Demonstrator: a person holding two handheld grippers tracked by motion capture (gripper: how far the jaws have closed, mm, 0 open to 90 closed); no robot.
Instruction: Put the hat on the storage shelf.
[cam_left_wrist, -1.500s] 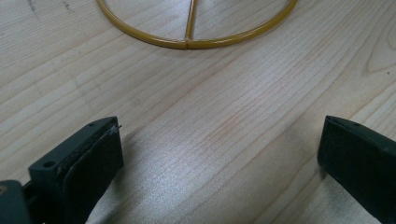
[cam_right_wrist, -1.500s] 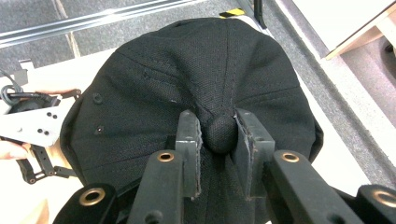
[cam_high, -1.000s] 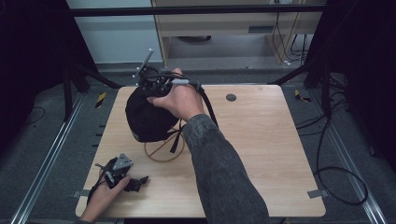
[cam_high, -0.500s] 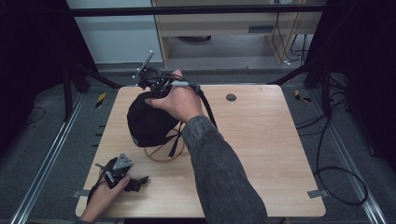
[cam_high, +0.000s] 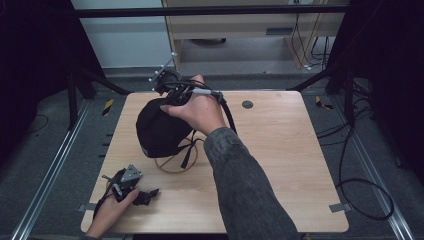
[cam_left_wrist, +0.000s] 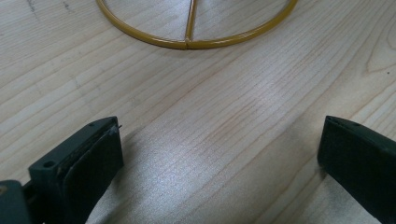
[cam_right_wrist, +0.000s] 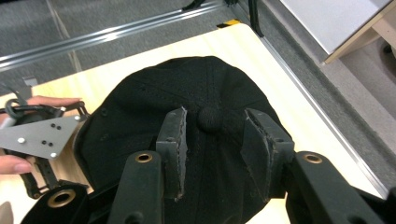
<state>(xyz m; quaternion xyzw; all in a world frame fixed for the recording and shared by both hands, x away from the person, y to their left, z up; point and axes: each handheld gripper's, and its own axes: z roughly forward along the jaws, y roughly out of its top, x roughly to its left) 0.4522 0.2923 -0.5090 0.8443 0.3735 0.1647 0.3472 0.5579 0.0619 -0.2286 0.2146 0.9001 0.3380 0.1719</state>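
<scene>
The black cap (cam_high: 159, 131) sits on a gold wire stand (cam_high: 176, 162) at the middle left of the table (cam_high: 280, 150). The right gripper (cam_right_wrist: 212, 135) is over its top button, fingers (cam_right_wrist: 173, 140) just opening, not squeezing it. The left gripper (cam_high: 131, 186) rests near the table's front corner, fingers spread wide and holding nothing.

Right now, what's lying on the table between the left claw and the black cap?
In the left gripper view, bare wood runs from the open left claw to a gold wire ring. In the high view that ring lies under the black cap.
</scene>
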